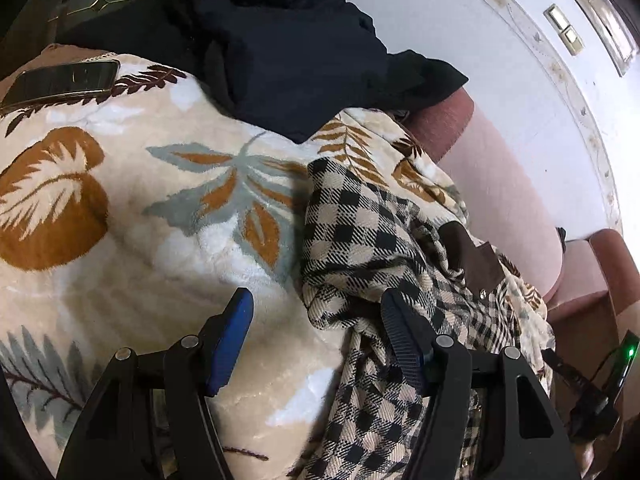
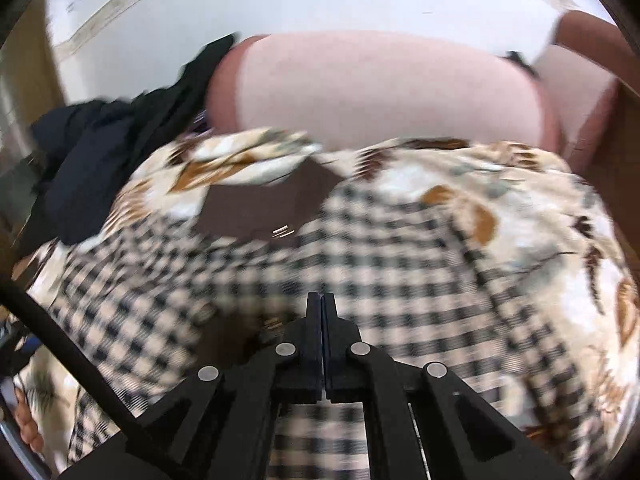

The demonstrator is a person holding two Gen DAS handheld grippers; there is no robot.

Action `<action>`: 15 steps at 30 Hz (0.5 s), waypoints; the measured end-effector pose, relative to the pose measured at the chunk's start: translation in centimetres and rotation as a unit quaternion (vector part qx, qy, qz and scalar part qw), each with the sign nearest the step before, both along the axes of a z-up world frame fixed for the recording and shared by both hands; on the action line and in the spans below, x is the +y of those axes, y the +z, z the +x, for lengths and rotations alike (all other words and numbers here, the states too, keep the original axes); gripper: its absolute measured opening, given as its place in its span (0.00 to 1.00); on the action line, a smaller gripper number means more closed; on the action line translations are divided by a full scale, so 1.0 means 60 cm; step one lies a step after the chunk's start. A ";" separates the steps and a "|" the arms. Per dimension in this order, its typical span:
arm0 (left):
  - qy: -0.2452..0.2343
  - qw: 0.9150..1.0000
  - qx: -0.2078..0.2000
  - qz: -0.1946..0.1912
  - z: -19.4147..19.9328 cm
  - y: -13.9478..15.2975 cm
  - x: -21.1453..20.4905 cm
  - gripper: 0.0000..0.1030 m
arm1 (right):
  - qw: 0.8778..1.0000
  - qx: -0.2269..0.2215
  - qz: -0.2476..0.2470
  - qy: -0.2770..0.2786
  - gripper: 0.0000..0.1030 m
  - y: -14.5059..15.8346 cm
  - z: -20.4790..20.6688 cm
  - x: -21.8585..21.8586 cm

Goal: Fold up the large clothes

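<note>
A big leaf blanket point(image 1: 132, 216) covers the pink sofa point(image 1: 504, 184). The checked shirt point(image 1: 360, 240) lies bunched on it. The left gripper point(image 1: 316, 344) has its jaws spread wide by the shirt's edge. The right gripper point(image 2: 322, 304) has its jaws pressed together; I cannot tell if cloth is inside. I think: grab an edge, pull it flat first.

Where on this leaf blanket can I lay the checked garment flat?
The beige leaf-print fleece blanket lies bare between the smartphone, the dark navy clothes pile and the black-and-beige checked garment. The side toward the pink sofa backrest is crowded.
</note>
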State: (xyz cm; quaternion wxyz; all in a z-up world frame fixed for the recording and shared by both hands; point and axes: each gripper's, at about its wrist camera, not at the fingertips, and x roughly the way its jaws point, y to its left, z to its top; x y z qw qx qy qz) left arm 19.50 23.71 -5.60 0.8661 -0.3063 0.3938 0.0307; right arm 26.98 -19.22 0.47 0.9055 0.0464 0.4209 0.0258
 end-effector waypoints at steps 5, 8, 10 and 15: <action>-0.011 1.000 0.002 0.002 -0.002 0.005 -0.018 0.63 | 0.990 0.049 0.119 0.052 0.07 -0.025 0.002 -0.021; -0.020 1.000 0.003 0.006 -0.001 0.003 -0.030 0.63 | 0.981 0.066 0.169 0.074 0.38 -0.056 0.007 0.008; -0.026 1.000 0.006 0.011 0.001 -0.001 -0.038 0.63 | 0.976 0.078 0.188 0.084 0.40 -0.077 0.018 0.033; -0.033 0.999 0.009 0.039 0.008 -0.003 -0.052 0.63 | 0.973 0.105 0.190 0.084 0.44 -0.126 0.052 0.070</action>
